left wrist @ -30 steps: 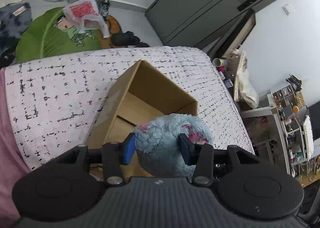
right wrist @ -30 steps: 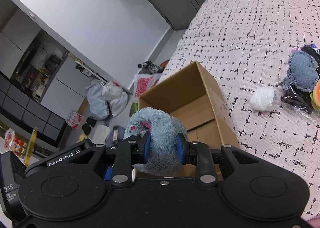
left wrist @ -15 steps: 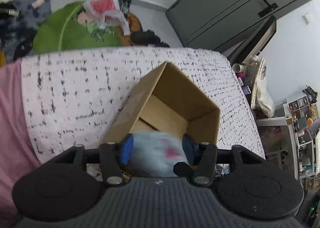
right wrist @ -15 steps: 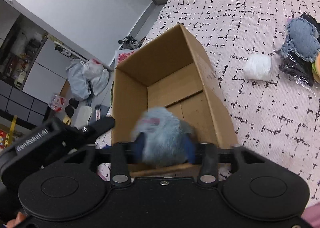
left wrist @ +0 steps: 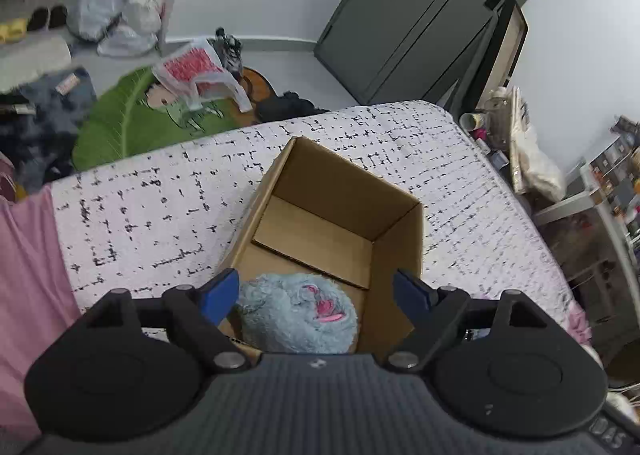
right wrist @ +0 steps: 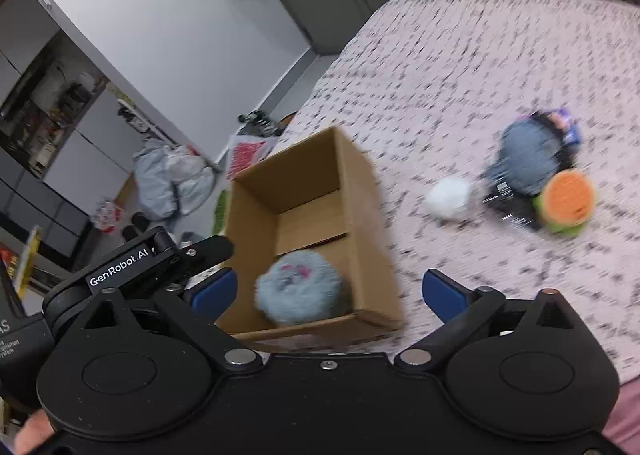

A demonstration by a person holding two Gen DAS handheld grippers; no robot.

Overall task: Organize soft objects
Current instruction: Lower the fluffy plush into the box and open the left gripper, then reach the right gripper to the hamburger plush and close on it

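Left wrist view has the left gripper low in the frame with its jaws opening, blue pads clear of the fluffy blue plush toy, which lies released in the near end of the open cardboard box at centre on the speckled bedspread. Right wrist view, blurred, shows the right gripper at the bottom, jaws likewise opening with nothing gripped, the same toy in the box, and a white ball, denim plush and orange-green plush grouped at right
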